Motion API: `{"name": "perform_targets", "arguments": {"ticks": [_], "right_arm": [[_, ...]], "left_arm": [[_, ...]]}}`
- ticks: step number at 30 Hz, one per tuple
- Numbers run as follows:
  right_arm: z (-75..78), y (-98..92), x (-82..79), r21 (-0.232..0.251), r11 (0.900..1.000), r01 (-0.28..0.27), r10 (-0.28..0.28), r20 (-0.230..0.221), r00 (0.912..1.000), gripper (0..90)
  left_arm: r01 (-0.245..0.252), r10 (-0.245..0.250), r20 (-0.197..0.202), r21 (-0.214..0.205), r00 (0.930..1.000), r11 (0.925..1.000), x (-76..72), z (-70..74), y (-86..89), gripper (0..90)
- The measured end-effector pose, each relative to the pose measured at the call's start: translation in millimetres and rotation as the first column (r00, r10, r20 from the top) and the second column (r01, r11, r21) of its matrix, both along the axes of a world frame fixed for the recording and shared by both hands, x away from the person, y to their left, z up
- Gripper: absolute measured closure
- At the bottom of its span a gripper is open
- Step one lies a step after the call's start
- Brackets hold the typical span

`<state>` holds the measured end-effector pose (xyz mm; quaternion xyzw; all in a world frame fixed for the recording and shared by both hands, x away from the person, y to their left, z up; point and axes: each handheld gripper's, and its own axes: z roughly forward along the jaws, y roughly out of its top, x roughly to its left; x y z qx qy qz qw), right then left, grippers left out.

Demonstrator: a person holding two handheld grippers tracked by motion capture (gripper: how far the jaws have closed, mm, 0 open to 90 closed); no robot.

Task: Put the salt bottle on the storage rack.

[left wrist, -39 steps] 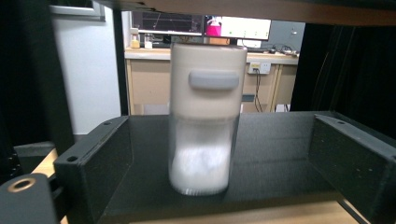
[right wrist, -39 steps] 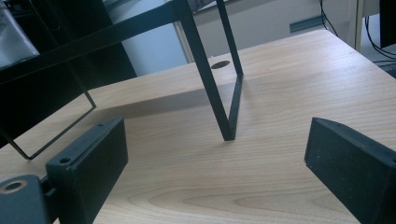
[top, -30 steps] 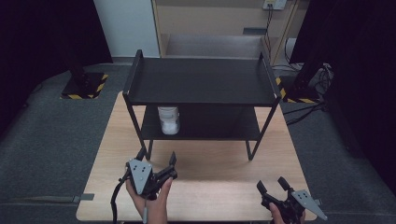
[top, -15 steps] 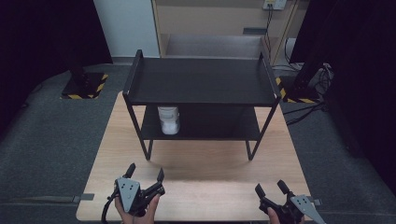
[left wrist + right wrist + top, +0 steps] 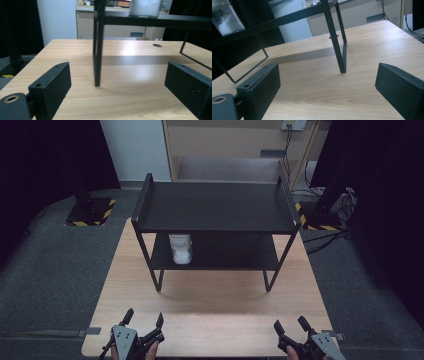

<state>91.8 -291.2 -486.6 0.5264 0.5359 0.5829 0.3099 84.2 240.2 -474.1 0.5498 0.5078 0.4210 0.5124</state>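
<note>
The table [image 5: 210,310] is lying bare along its near edge, light wood, with both hands parked there; the black rack [image 5: 215,207] is standing at its middle, top shelf empty; the jar [image 5: 180,248] is sitting upright on the lower shelf, toward the rack's left end, well apart from both grippers. The left gripper [image 5: 144,318] has drawn back from the rack over the last second and sunk to the near left corner, jaws standing wide with nothing between them; judged, the placing is done and the hand is retiring. The right gripper [image 5: 291,324] is resting at the near right corner, likewise released and empty. The jar is showing clear walls, white contents and a pale lid.
</note>
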Motion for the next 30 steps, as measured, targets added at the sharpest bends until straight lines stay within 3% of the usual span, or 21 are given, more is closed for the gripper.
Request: {"name": "perform_targets", "arguments": {"ticks": [7,18,25,30], "right_arm": [[-0.9,1.1,0.7,0.002,0.9999,0.010,-0.010,0.005,0.9999,6.3],[-2.4,0.1,3.9,0.001,0.9999,0.012,-0.012,-0.004,0.9999,6.5],[-3.7,-0.1,6.1,0.008,1.0000,0.003,-0.003,-0.015,0.9999,6.5],[-0.4,1.1,-4.5,0.003,1.0000,-0.002,0.001,0.020,0.9998,6.2]], "left_arm": [[-0.034,0.034,0.017,-0.024,0.9993,0.9991,0.2,-0.6,2.0,5.6],[-0.035,0.036,0.016,-0.027,0.9992,0.9990,2.0,-1.5,3.5,5.8],[-0.037,0.037,0.028,-0.006,0.9989,0.9993,0.7,-0.3,7.4,5.9],[-0.020,0.019,0.043,0.009,0.9989,0.9998,-5.7,0.4,12.0,5.9]]}}
